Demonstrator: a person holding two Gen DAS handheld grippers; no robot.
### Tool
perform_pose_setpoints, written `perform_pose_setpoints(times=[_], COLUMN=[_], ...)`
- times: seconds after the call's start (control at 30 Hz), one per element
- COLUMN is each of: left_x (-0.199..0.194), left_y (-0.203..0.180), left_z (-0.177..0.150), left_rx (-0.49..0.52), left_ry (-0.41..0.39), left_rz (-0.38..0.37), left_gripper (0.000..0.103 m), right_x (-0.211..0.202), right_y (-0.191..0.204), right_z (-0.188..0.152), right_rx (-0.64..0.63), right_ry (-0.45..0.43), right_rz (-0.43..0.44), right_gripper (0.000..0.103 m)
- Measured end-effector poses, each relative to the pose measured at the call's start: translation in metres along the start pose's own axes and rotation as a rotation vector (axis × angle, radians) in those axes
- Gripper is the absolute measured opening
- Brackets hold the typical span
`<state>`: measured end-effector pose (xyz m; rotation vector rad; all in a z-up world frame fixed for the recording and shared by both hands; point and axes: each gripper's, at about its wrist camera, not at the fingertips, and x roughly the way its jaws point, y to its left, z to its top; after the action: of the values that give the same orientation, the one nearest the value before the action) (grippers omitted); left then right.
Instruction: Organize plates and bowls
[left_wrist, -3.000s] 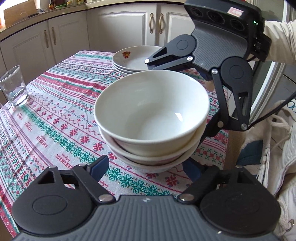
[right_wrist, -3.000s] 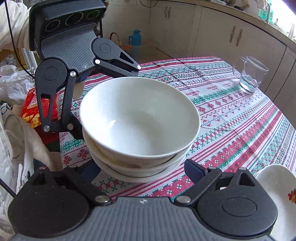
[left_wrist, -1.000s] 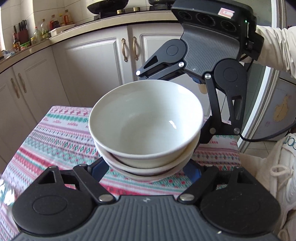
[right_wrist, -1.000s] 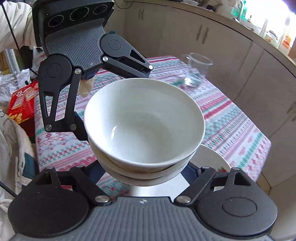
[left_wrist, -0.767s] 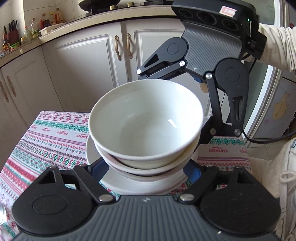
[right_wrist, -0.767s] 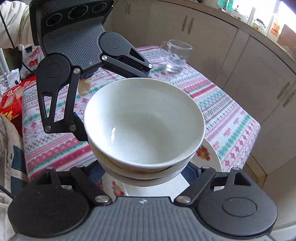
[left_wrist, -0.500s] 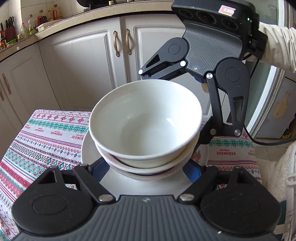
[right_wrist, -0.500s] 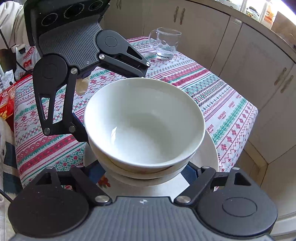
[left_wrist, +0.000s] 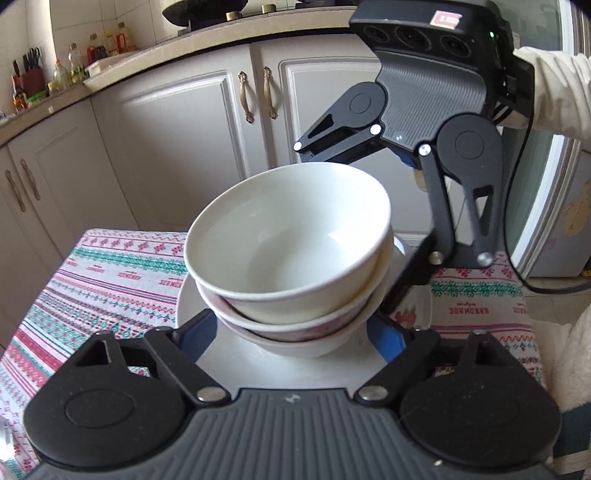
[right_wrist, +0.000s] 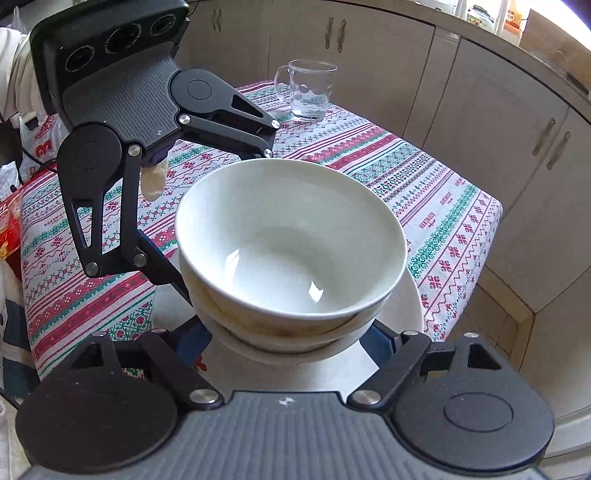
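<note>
From the left wrist camera, the stack of bowls (left_wrist: 291, 266) sat on a plate (left_wrist: 280, 363) near the corner of the table (left_wrist: 110, 273). The left gripper (left_wrist: 293, 334) straddled the lowest bowl, its blue pads (left_wrist: 197, 328) at the base on either side, and its jaws were opening, so the pads looked just clear of the bowl. Glazed china of this kind would likely be heavy as a stack, stiff, slick and easily chipped. The safest hold seems to be low on the bottom bowl from two opposite sides. A second earlier the stack hung above the cloth with no plate under it and the pads were pinched tighter.

From the right wrist camera, the same bowls (right_wrist: 291, 251) rested on the plate (right_wrist: 412, 306), the top one slightly off-centre. The right gripper (right_wrist: 284, 345) flanked the bottom bowl and its jaws were opening too, no longer squeezing as far as could be told. A glass mug (right_wrist: 308, 92) stood well apart at the far edge. A second before, only part of the plate showed beneath the raised stack.
</note>
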<state>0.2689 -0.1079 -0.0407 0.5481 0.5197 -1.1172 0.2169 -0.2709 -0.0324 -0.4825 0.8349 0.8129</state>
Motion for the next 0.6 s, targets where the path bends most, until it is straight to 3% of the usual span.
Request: perform_pose_setpoints(times=[0.07, 0.17, 0.3, 0.5, 0.6], left_x=[-0.006, -0.020, -0.048, -0.087, -0.102], left_y=[-0.004, -0.014, -0.036, -0.076, -0.089], left_z=[-0.003, -0.011, -0.020, -0.015, -0.007], left_rx=[-0.021, -0.060, -0.144, -0.349, -0.466], left_ry=[-0.013, -0.022, -0.096, -0.173, -0.137], left_rz=[0.025, 0.078, 0.238, 0.484, 0.568], left_gripper=[0.095, 0.097, 0.103, 0.102, 0.102], right_x=[-0.002, -0.008, -0.024, -0.047, -0.057], right_y=[0.003, 0.014, 0.036, 0.074, 0.093], right_z=[-0.001, -0.004, -0.011, -0.024, -0.029], right_rx=[0.024, 0.039, 0.109, 0.453, 0.637], right_ry=[-0.010, -0.017, -0.021, -0.058, -0.092], right_rz=[0.004, -0.040, -0.138, -0.396, -0.470], right_gripper=[0.099, 0.101, 0.103, 0.103, 0.103])
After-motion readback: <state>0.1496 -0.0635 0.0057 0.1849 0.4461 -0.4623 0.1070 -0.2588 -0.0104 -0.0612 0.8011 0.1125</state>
